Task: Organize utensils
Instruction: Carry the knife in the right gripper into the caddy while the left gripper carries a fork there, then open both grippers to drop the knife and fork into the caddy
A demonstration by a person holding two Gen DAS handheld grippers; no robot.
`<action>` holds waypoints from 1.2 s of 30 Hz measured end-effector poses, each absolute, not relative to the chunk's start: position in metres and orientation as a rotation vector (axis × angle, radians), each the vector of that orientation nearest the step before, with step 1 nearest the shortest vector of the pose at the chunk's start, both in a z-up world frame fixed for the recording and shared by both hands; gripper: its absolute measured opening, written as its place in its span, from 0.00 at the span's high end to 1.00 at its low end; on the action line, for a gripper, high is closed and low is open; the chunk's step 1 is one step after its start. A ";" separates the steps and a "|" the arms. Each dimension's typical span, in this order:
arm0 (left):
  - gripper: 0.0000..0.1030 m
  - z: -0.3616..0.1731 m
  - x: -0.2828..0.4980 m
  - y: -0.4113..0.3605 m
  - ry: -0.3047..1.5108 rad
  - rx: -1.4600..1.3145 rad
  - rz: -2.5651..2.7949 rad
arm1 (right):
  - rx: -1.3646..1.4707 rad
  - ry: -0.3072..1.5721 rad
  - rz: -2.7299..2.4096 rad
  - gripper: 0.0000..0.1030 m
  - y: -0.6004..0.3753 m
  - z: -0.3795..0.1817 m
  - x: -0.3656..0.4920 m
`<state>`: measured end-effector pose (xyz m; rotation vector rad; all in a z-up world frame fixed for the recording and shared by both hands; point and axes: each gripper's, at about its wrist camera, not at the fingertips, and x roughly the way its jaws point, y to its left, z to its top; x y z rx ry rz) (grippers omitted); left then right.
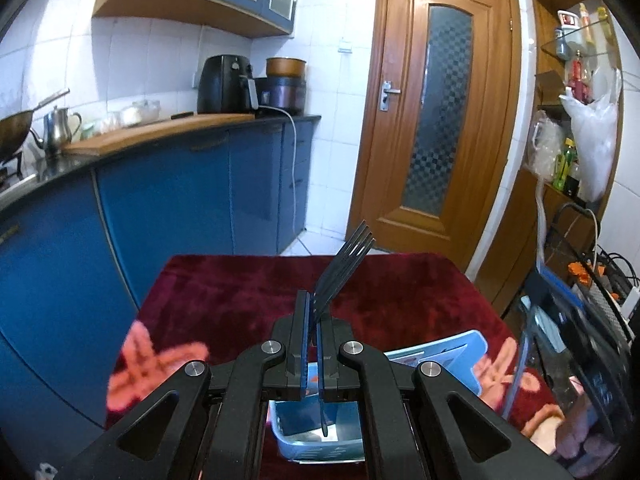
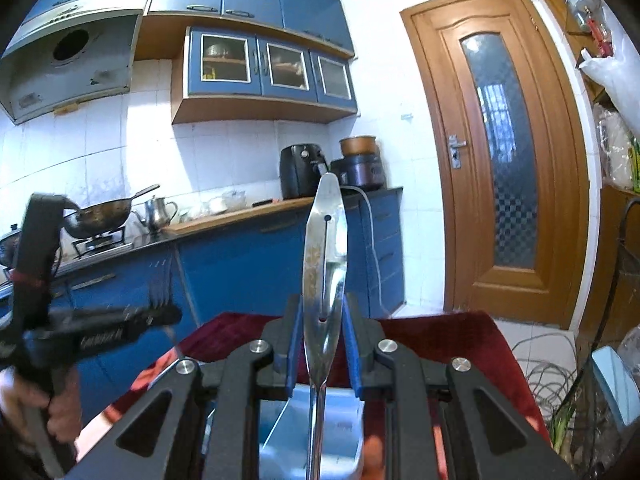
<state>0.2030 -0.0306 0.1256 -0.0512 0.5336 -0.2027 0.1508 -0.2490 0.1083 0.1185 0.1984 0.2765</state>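
Observation:
In the left wrist view my left gripper (image 1: 314, 300) is shut on a dark fork (image 1: 344, 266), tines up and leaning right, handle hanging down over a light blue tray (image 1: 316, 436) on the red cloth. In the right wrist view my right gripper (image 2: 322, 308) is shut on a shiny steel slotted utensil (image 2: 326, 248) that stands upright, its handle reaching down over a light blue tray (image 2: 312, 432). The left gripper with its fork (image 2: 120, 320) shows blurred at the left of the right wrist view, held by a hand.
A red patterned cloth (image 1: 240, 292) covers the table. A blue lid or board (image 1: 444, 354) lies to the right of the tray. Blue kitchen cabinets (image 1: 160, 208) run along the left, a wooden door (image 1: 436, 120) stands behind, cluttered shelves and cables (image 1: 580, 280) at right.

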 end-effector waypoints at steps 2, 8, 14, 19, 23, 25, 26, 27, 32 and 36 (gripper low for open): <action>0.98 0.119 0.204 -0.032 0.532 -0.048 -0.202 | 0.120 0.183 0.256 0.79 -0.247 0.104 0.161; 0.97 0.100 0.210 -0.031 0.534 -0.028 -0.197 | 0.082 0.203 0.221 0.79 -0.240 0.084 0.181; 0.95 0.091 0.208 -0.038 0.521 0.003 -0.230 | 0.061 0.249 0.209 0.79 -0.242 0.073 0.174; 0.59 0.091 0.200 -0.045 0.512 0.023 -0.248 | 0.052 0.284 0.215 0.78 -0.243 0.070 0.168; 0.54 0.095 0.187 -0.048 0.492 0.046 -0.256 | 0.048 0.308 0.237 0.70 -0.242 0.068 0.160; 0.47 0.098 0.180 -0.048 0.486 0.045 -0.251 | 0.056 0.311 0.248 0.55 -0.243 0.069 0.155; 0.46 0.099 0.177 -0.047 0.484 0.045 -0.249 | 0.063 0.311 0.256 0.52 -0.244 0.071 0.152; 0.46 0.100 0.173 -0.048 0.484 0.048 -0.248 | 0.062 0.313 0.258 0.52 -0.245 0.072 0.149; 0.46 0.104 0.158 -0.049 0.499 0.063 -0.239 | 0.072 0.326 0.253 0.52 -0.250 0.082 0.130; 0.46 0.108 0.142 -0.046 0.513 0.066 -0.239 | 0.068 0.350 0.253 0.52 -0.253 0.090 0.111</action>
